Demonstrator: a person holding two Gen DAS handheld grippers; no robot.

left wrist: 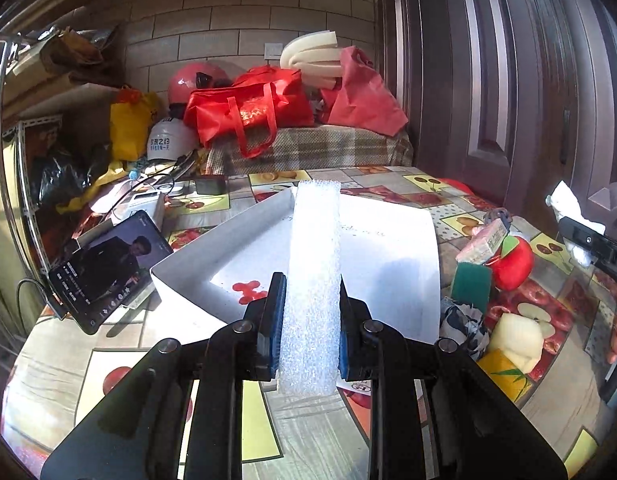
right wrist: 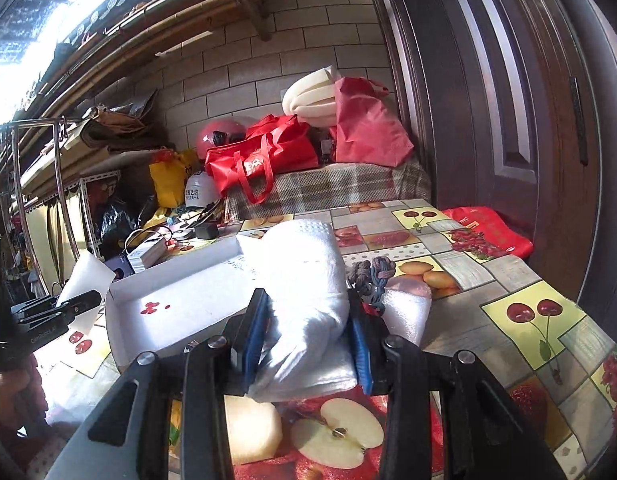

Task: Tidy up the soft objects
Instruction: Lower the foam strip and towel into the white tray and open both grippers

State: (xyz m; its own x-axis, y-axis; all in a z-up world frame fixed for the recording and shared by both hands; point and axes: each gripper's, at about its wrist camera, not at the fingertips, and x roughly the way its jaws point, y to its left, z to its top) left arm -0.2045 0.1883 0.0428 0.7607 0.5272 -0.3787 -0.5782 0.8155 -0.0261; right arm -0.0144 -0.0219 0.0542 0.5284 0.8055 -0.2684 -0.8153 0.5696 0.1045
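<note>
My left gripper (left wrist: pixel 312 292) is shut on a long white foam strip (left wrist: pixel 314 264) and holds it lengthwise above a shallow white cardboard box (left wrist: pixel 392 264). My right gripper (right wrist: pixel 308 320) is shut on a folded white towel (right wrist: pixel 304 280) and holds it above the table at the box's right side; the box shows in this view too (right wrist: pixel 176 292). The right gripper with the towel appears at the right edge of the left wrist view (left wrist: pixel 568 216). The left gripper with the foam strip appears at the left edge of the right wrist view (right wrist: pixel 68 304).
Right of the box lie a green sponge (left wrist: pixel 470 284), a red soft ball (left wrist: pixel 512 264), a pale sponge (left wrist: pixel 516 336), a patterned cloth (left wrist: pixel 464 324), a knotted rope (right wrist: pixel 372 276) and white foam wrap (right wrist: pixel 408 308). A phone (left wrist: pixel 108 268) leans at the left. Bags and helmets crowd the back.
</note>
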